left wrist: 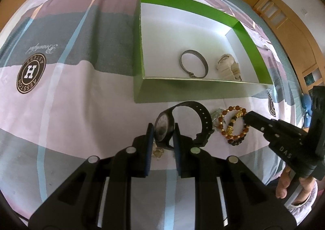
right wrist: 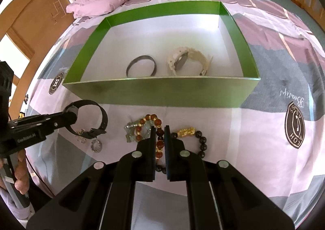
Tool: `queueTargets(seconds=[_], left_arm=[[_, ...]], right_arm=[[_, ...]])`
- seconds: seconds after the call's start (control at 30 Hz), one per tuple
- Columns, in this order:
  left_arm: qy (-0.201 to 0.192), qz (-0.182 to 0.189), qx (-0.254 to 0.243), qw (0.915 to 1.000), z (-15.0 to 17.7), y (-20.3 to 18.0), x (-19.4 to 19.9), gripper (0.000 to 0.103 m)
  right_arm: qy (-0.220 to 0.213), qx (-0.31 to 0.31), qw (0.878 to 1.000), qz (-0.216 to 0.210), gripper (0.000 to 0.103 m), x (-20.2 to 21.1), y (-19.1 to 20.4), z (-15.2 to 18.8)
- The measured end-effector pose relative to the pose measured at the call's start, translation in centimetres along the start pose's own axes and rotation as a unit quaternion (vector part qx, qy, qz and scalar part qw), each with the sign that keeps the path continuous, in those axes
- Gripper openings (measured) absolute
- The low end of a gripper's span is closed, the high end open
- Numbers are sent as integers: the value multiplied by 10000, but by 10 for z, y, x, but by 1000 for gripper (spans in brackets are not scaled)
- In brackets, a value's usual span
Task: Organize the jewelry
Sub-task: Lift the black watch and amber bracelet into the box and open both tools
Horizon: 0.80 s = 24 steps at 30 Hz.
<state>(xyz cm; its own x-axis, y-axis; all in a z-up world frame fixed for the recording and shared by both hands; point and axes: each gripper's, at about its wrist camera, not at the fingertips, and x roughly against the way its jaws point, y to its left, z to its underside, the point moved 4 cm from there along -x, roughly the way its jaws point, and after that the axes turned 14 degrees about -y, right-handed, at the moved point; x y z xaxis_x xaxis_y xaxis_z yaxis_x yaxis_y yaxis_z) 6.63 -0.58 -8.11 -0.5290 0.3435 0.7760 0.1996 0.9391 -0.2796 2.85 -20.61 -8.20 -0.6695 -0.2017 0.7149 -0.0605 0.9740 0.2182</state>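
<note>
Green box [right wrist: 158,91] on bed as landmark. Inside: bangle [right wrist: 141,65] & white watch [right wrist: 187,62], done. In front of box: left hand-held gripper [left wrist: 162,135] closed on black watch [left wrist: 164,128]; right hand-held gripper [right wrist: 158,138] nearly closed around bead bracelet [right wrist: 159,144]. Clear bracelet [right wrist: 134,128], small rings [right wrist: 96,145] left on bed.
</note>
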Motion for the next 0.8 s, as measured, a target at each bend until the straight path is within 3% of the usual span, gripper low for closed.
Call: queueTargets(seconds=[0.37,0.8], left_arm=[[-387,-250,-362,9983,-4,-10,9,18],[-749,-316,-642,9946,-9,-19,21,18]], right_arm=[[-248,16,9995,171,7,9,-5,-8],[-601,130,9981,32,7,23,1,-16]])
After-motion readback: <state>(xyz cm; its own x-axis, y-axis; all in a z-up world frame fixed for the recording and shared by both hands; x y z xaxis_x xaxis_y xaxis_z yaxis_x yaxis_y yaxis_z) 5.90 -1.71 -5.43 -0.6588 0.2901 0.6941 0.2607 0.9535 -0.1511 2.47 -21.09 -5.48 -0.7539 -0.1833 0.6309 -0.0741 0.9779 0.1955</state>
